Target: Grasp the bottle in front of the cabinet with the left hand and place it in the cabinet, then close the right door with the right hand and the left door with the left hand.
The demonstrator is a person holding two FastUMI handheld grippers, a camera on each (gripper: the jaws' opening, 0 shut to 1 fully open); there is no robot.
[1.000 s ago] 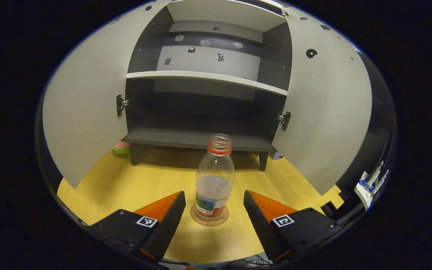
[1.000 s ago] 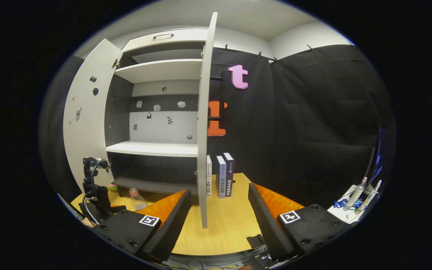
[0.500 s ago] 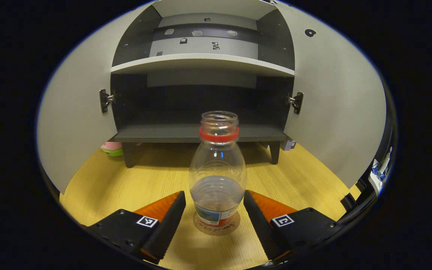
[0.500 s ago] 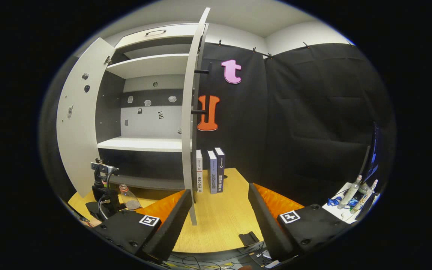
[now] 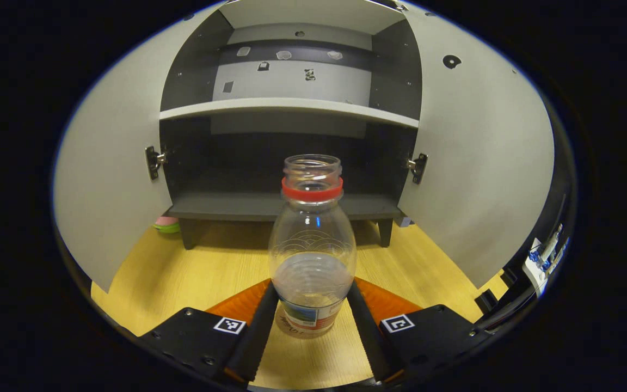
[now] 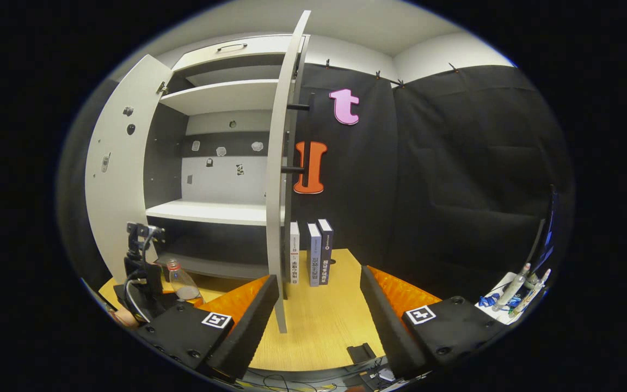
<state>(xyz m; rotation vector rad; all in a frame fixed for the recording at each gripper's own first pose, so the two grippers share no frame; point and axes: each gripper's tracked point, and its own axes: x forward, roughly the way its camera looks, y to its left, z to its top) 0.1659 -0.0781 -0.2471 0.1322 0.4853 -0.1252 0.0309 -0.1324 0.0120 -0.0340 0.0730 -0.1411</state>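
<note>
A clear ribbed plastic bottle (image 5: 312, 247), uncapped with a red neck ring and a bit of water inside, is gripped low down by the left gripper (image 5: 310, 326) fingers, above the woodgrain tabletop (image 5: 204, 267). The matte grey cabinet (image 5: 286, 158) behind it is wide open, lower shelf bare. The right gripper (image 6: 319, 316) fingers are spread apart on nothing, near the right door (image 6: 278, 179) edge.

there was one clear plastic bottle with a red neck ring (image 5: 312, 245), two open pale grey cabinet doors (image 5: 112, 179) (image 5: 482, 163), and three upright books (image 6: 311, 253).
</note>
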